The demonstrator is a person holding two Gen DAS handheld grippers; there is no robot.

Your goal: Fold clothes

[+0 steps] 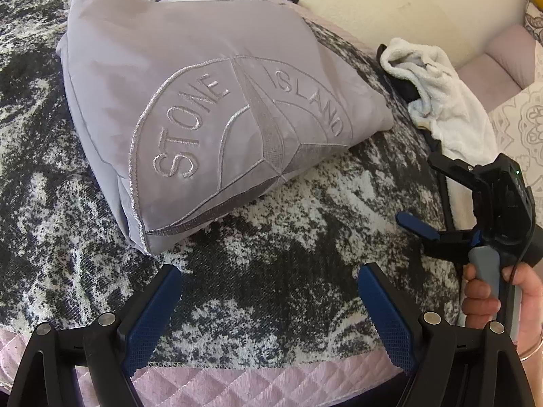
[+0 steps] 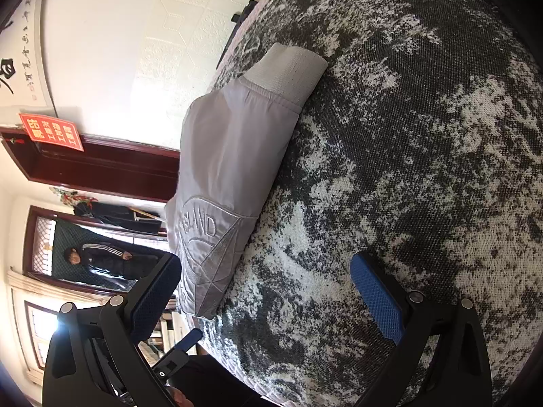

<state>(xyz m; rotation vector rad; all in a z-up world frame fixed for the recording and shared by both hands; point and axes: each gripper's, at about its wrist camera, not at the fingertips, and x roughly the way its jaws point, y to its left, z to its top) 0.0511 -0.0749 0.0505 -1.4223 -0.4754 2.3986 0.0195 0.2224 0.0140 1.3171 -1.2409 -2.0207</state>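
A folded grey jacket (image 1: 190, 101) with an embroidered "STONE ISLAND" badge lies on a black-and-white mottled blanket (image 1: 288, 237). My left gripper (image 1: 269, 288) is open and empty, just short of the jacket's near edge. My right gripper (image 1: 427, 200) shows in the left wrist view at the right, held in a hand, open and empty, apart from the jacket. In the right wrist view the camera is rolled sideways; the jacket (image 2: 230, 176) lies ahead with its ribbed hem (image 2: 288, 71) at the far end, and my right gripper (image 2: 268, 271) is open over the blanket (image 2: 424, 169).
A white towel (image 1: 431, 91) lies on a dark item at the blanket's right edge. A pink quilted cover (image 1: 203, 383) borders the blanket in front. Patterned cushions (image 1: 522, 129) sit at the far right. A wall (image 2: 118, 51), a doorway and a person (image 2: 108, 257) are beyond the bed.
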